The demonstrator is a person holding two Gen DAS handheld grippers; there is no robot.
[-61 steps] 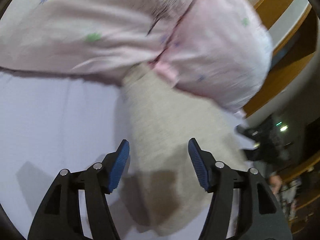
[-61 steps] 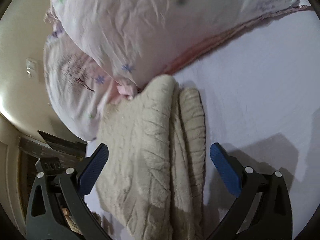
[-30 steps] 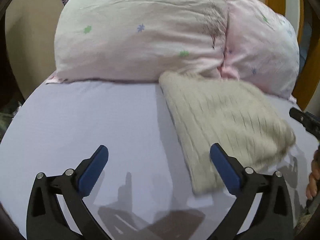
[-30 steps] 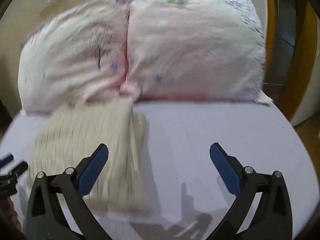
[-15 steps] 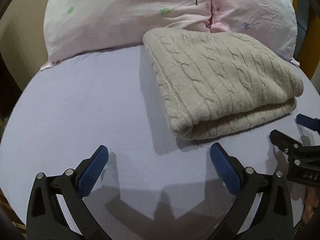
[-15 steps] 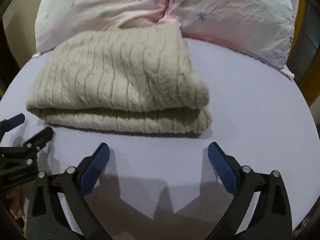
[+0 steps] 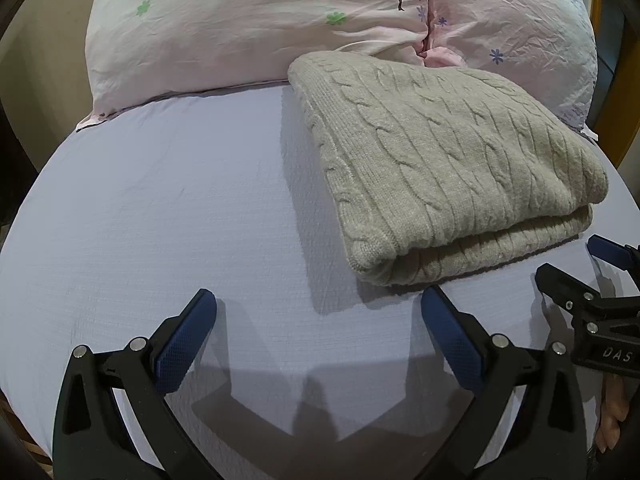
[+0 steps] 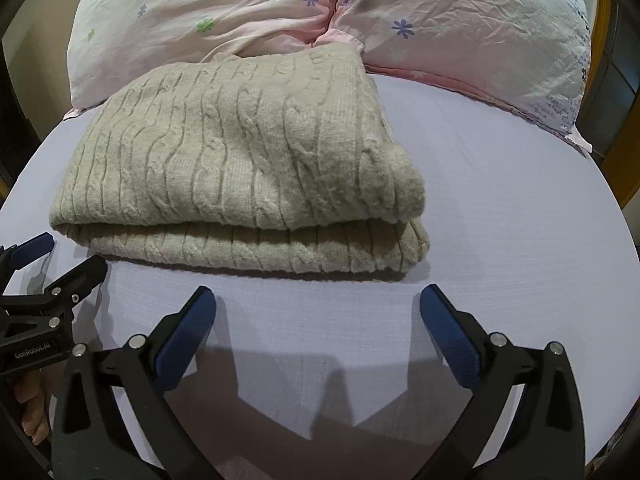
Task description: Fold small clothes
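A beige cable-knit sweater (image 7: 440, 160) lies folded in a thick rectangle on the lavender bed sheet (image 7: 160, 208), its far edge against the pillows. It also shows in the right wrist view (image 8: 240, 160). My left gripper (image 7: 318, 312) is open and empty, hovering just in front of the sweater's near left corner. My right gripper (image 8: 318, 308) is open and empty, just in front of the sweater's near folded edge. Each gripper shows at the edge of the other's view: the right one (image 7: 568, 268), the left one (image 8: 60, 260).
Two pink floral pillows (image 7: 260, 20) (image 8: 460, 28) lie side by side behind the sweater. The sheet (image 8: 500, 220) stretches to the left and right of the sweater. A wooden bed frame (image 8: 624, 160) shows at the far right.
Both grippers have pulled back from the sweater and pillows toward the near side of the bed, and the left one opened wider. The sweater now lies folded and free.
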